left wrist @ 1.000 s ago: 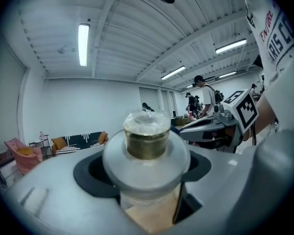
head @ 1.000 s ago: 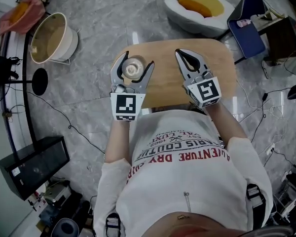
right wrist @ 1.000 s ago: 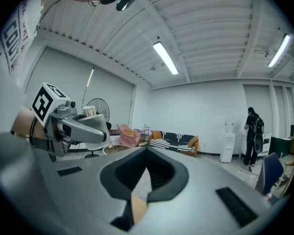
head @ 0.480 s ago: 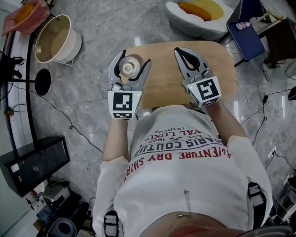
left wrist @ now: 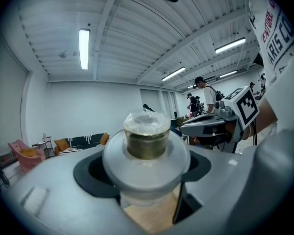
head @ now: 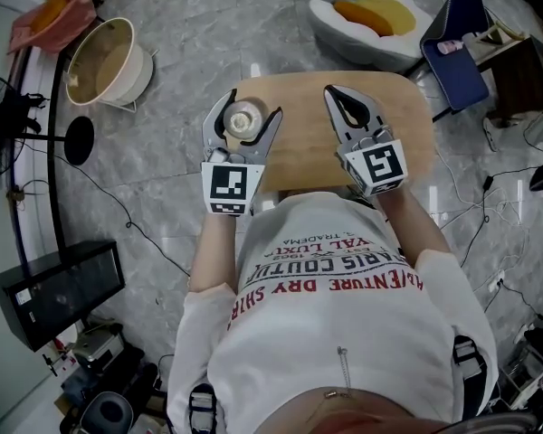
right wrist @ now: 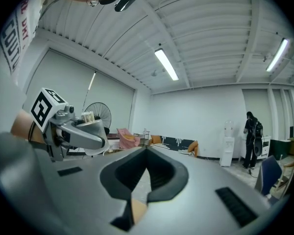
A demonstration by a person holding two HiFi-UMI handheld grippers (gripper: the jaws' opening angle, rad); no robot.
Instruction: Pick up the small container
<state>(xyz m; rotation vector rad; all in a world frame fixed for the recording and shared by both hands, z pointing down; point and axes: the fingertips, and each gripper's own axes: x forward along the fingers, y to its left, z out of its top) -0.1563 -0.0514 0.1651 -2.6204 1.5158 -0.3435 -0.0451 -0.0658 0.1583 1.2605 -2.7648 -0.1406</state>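
The small container (head: 243,118), a clear round pot with a wide flange and a brass-coloured neck under a film top, sits between the jaws of my left gripper (head: 252,107) over the left part of the wooden table (head: 303,147). In the left gripper view the container (left wrist: 147,131) fills the gap, and the left gripper (left wrist: 147,166) is shut on it from both sides. Whether it rests on the wood I cannot tell. My right gripper (head: 341,95) hovers over the table's right half, shut, with nothing in it; in its own view the right gripper (right wrist: 146,150) has its tips touching.
The table is small, with floor all round it. A cream tub (head: 109,61) stands at the far left, a white cushion seat (head: 371,16) and a blue chair (head: 457,48) at the far right. A fan (head: 9,116), a black box (head: 59,292) and cables lie on the left.
Both grippers have shifted slightly over the table. The left one keeps the container between its jaws and the right one stays shut.
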